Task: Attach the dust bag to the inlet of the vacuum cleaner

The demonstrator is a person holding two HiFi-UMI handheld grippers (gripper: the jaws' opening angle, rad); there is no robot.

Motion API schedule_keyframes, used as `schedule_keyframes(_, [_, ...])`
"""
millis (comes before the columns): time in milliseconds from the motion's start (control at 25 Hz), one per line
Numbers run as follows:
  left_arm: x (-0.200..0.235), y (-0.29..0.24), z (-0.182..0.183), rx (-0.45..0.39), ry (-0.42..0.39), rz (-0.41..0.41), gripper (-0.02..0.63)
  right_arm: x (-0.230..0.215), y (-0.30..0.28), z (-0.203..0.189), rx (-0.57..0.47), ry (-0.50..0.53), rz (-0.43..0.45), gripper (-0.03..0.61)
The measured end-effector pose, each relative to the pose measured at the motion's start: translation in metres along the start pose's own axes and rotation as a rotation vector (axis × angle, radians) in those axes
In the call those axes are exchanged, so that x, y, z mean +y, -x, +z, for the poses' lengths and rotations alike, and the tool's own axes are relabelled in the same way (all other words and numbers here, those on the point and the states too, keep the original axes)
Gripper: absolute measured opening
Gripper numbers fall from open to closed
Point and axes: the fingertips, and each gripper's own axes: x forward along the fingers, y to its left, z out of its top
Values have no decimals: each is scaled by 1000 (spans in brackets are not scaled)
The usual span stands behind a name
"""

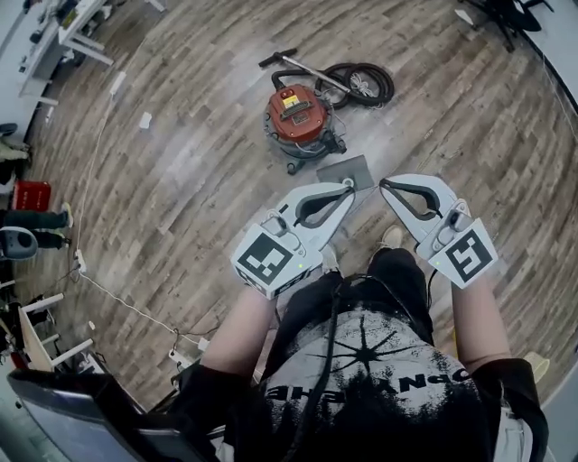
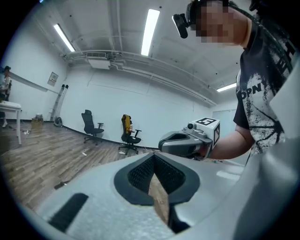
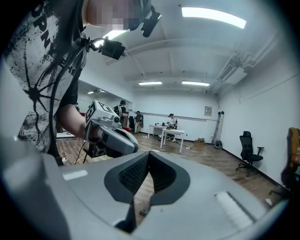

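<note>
The red canister vacuum cleaner [image 1: 298, 113] stands on the wood floor ahead of me, its black hose [image 1: 364, 83] coiled to its right. A flat grey dust bag [image 1: 346, 170] lies on the floor just in front of it. I hold both grippers at waist height with their tips pointing toward each other above the bag. My left gripper [image 1: 347, 186] is shut and holds nothing; its own view shows its jaws [image 2: 153, 158] meeting, with the other gripper [image 2: 190, 140] opposite. My right gripper [image 1: 385, 185] is shut and holds nothing, its jaws [image 3: 147, 155] closed in its own view.
White tables [image 1: 68, 32] stand at the far left and an office chair base [image 1: 506, 13] at the far right. A red box [image 1: 32, 194] and a white cable [image 1: 117, 298] lie to my left. A dark screen [image 1: 72, 415] is at the lower left.
</note>
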Motion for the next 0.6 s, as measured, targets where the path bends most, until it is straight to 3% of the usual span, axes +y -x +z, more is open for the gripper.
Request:
schedule_keyframes(240, [24, -12, -2, 16, 64, 47, 0, -19, -7, -22, 31, -36, 64, 5])
schedule_keyframes(400, [48, -35, -16, 44, 82, 95, 0, -45, -17, -58, 76, -22, 127, 5])
schedule_keyframes(480, [63, -49, -26, 30, 74, 104, 0, -53, -24, -87, 111, -19, 165, 5])
schedule_keyframes(600, [90, -78, -60, 2, 56, 108, 0, -61, -29, -166, 268, 45, 239, 5])
